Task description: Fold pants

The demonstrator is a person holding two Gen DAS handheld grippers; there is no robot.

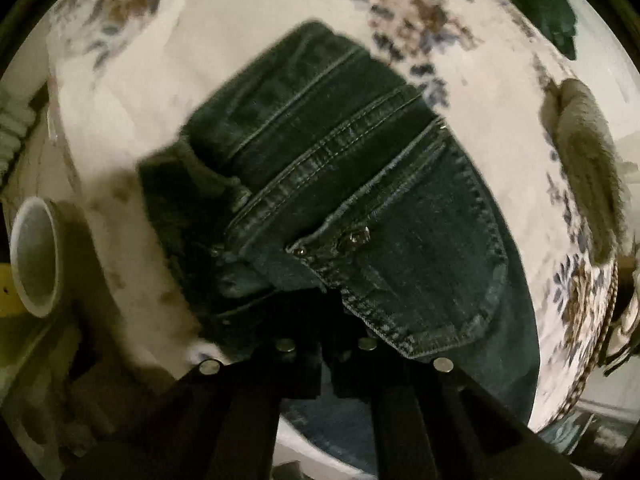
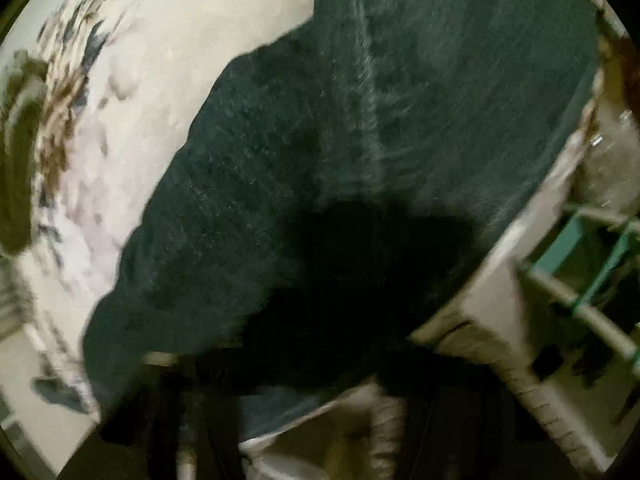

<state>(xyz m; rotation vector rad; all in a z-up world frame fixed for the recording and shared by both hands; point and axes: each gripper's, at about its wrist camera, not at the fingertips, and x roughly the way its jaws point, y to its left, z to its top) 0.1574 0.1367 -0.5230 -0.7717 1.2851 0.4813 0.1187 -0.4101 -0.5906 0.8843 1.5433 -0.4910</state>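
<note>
Dark blue denim pants (image 1: 360,208) lie on a white floral cloth (image 1: 168,64); the waistband, rivets and a back pocket face my left wrist camera. My left gripper (image 1: 326,320) is shut on the waistband edge at the near side. In the blurred right wrist view a broad stretch of the pants (image 2: 360,140) with a seam fills the frame. My right gripper (image 2: 316,356) is dark and hidden under the near denim edge; I cannot tell how its jaws stand.
A white cup (image 1: 36,256) lies on its side at the left. A tan folded cloth (image 1: 588,168) sits at the right, a dark green item (image 1: 556,12) at the far right. A white and green rack (image 2: 580,288) stands beside the table edge.
</note>
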